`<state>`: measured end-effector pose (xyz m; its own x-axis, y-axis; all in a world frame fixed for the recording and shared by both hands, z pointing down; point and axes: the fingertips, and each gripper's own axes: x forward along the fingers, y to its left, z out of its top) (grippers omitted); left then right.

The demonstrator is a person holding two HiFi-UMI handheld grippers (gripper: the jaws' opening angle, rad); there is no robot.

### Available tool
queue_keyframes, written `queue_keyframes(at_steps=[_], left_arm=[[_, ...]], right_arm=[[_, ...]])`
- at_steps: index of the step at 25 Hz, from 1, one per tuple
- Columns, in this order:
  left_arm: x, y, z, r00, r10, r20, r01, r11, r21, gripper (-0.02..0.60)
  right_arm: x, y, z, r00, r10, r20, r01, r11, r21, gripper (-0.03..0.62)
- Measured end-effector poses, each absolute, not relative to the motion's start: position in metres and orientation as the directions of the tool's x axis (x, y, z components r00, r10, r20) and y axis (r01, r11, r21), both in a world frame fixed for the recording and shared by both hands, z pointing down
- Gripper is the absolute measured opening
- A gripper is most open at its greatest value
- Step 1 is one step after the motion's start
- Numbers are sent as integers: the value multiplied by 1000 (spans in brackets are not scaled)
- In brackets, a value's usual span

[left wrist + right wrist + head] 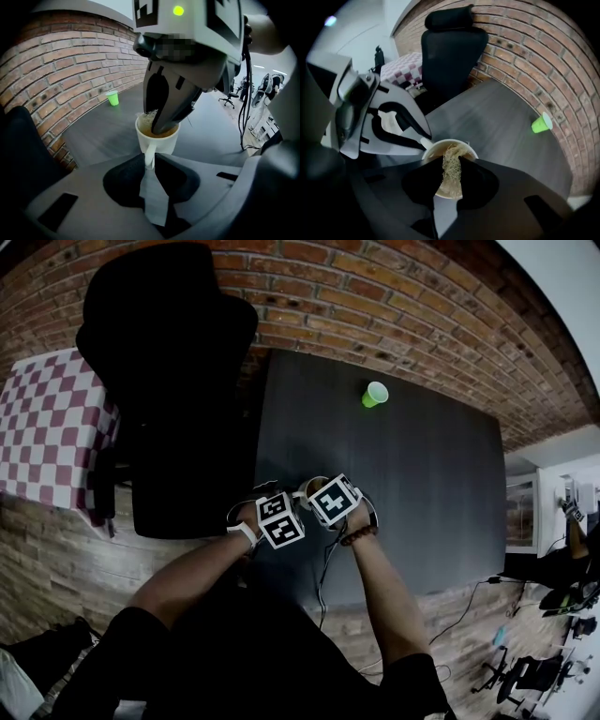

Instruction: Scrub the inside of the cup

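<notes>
A white cup stands on the dark table, its inside stained brown. My left gripper is shut on the cup's handle, which sits pinched between the two jaws. My right gripper points steeply down into the cup and is shut on a pale fibrous scrubber, whose strands hang inside the cup's rim. In the left gripper view the right gripper has its tips below the rim. In the head view both grippers, left and right, meet over the cup near the table's front edge.
A small green cup lies on its side at the table's far edge by the brick wall. A black office chair stands left of the table, with a checkered cloth beyond it. Cables hang off the table's near side.
</notes>
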<state>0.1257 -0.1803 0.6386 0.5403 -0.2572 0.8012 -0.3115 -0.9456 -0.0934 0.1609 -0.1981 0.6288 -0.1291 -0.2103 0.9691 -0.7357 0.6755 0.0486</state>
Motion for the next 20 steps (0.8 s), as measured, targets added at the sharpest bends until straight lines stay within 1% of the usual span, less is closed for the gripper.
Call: queue_keyframes(at_steps=[3, 6, 8, 11, 13, 16, 20], left_arm=[[126, -180, 639, 541, -256, 801, -316, -944, -88, 77], [125, -179, 639, 543, -256, 800, -317, -944, -87, 77], [123, -179, 636, 551, -260, 793, -323, -943, -85, 77], [114, -180, 623, 587, -278, 761, -350, -934, -71, 78], [104, -181, 607, 618, -308, 723, -380, -923, -68, 77], [76, -188, 576, 648, -371, 665, -428, -900, -85, 77], [36, -201, 526, 665, -475, 577, -519, -849, -101, 77]], right_arm=[[159, -198, 614, -230, -221, 948, -807, 588, -59, 91], [155, -194, 587, -315, -262, 912, -828, 546, -129, 91], [152, -192, 559, -374, -311, 874, -827, 539, -162, 91], [149, -189, 505, -470, -407, 783, -818, 535, -213, 91], [156, -185, 469, -494, -480, 725, -821, 532, -207, 91], [171, -175, 425, -490, -582, 649, -838, 519, -168, 91], [193, -161, 391, -462, -676, 575, -869, 473, -143, 91]])
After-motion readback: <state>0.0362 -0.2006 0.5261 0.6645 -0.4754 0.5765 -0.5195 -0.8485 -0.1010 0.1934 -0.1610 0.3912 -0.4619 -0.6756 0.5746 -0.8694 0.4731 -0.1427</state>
